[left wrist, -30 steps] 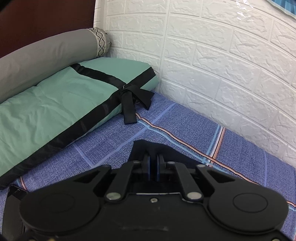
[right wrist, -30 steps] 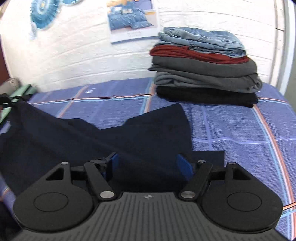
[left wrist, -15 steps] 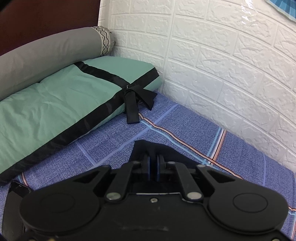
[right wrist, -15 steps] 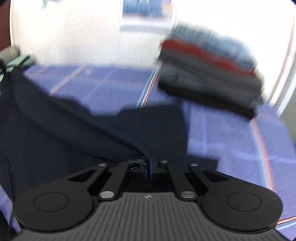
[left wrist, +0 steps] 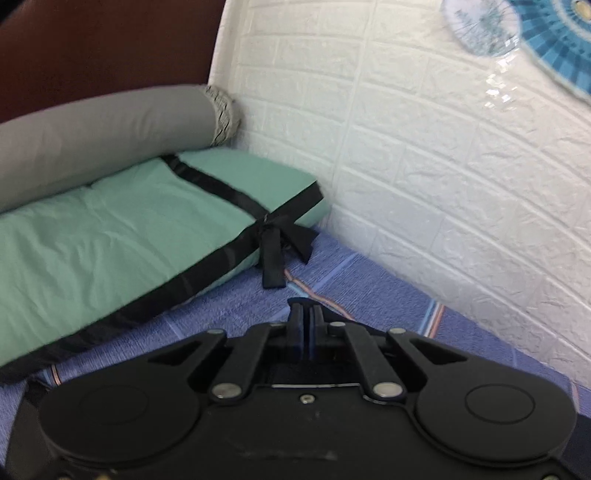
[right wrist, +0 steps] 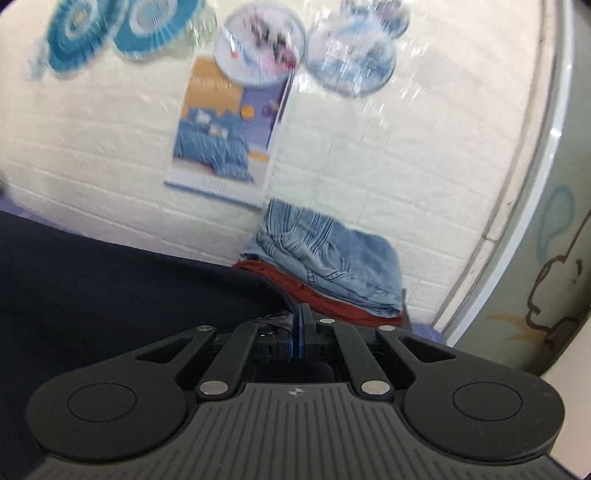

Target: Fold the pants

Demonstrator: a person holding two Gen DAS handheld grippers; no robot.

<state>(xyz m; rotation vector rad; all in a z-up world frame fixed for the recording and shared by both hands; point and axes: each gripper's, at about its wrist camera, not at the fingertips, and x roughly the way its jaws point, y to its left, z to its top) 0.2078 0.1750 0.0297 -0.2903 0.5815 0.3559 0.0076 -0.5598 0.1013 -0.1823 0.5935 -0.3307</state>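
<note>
Left claw (left wrist: 306, 314): we record its blue pads pressed together on a small peak of the dark pants (left wrist: 334, 314), which shows only just around the fingertips above the bed (left wrist: 373, 295).

Right claw (right wrist: 298, 314): we record it clenched on a bunched edge of the same pants (right wrist: 110, 295); from there the navy cloth spreads leftward as a broad raised sheet that fills the lower left of the right wrist view.

Bed: blue checked sheet with pale and orange stripes, set against a white brick-pattern wall (left wrist: 424, 166).

Green cushion (left wrist: 129, 229): lies on the bed at the left, bound with black straps tied in a bow (left wrist: 277, 236). A grey bolster (left wrist: 99, 129) rests behind it.

Stack of folded clothes (right wrist: 332, 273): we note blue denim on top and a red piece under it, standing against the wall just beyond the right claw.

Poster (right wrist: 229, 129): shows bedding, hangs above the stack; round blue decorations (right wrist: 122, 29) above it are blurred.
</note>
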